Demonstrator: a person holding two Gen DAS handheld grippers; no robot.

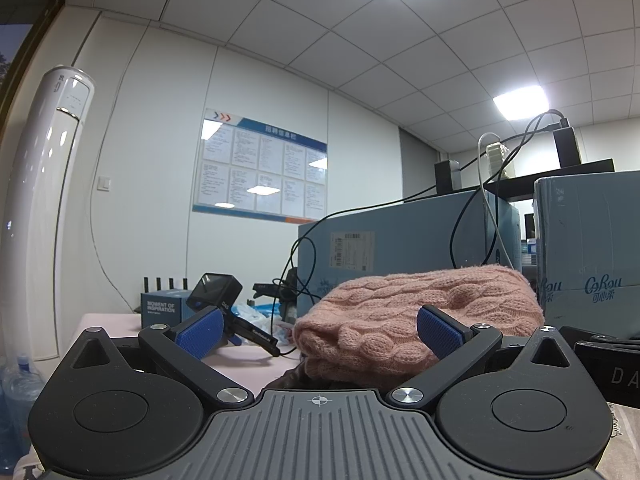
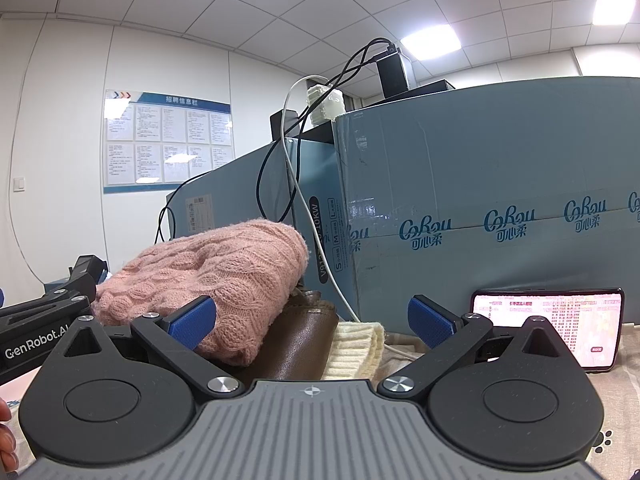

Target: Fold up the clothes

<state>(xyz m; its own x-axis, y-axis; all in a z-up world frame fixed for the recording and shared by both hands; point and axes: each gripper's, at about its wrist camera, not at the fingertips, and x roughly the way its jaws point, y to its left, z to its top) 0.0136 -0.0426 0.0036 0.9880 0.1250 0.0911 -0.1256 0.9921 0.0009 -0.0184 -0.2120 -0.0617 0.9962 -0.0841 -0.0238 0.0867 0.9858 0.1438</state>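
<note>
A folded pink cable-knit sweater (image 1: pixel 420 304) lies on top of a pile of clothes, just ahead of both grippers. In the right wrist view the pink sweater (image 2: pixel 216 272) rests on a brown leather garment (image 2: pixel 300 336), with a cream knit piece (image 2: pixel 356 348) beside it. My left gripper (image 1: pixel 320 334) is open, its blue pads either side of the sweater's near edge, holding nothing. My right gripper (image 2: pixel 312 322) is open and empty, low in front of the pile. The left gripper's body (image 2: pixel 44 320) shows at the left of the right wrist view.
Large blue cardboard boxes (image 2: pixel 480 208) stand close behind the pile, with cables (image 2: pixel 296 160) hanging over them. A lit phone (image 2: pixel 560 324) leans against the box on the right. A spare gripper device (image 1: pixel 224 304) and a small blue box (image 1: pixel 160 308) sit on the table's left.
</note>
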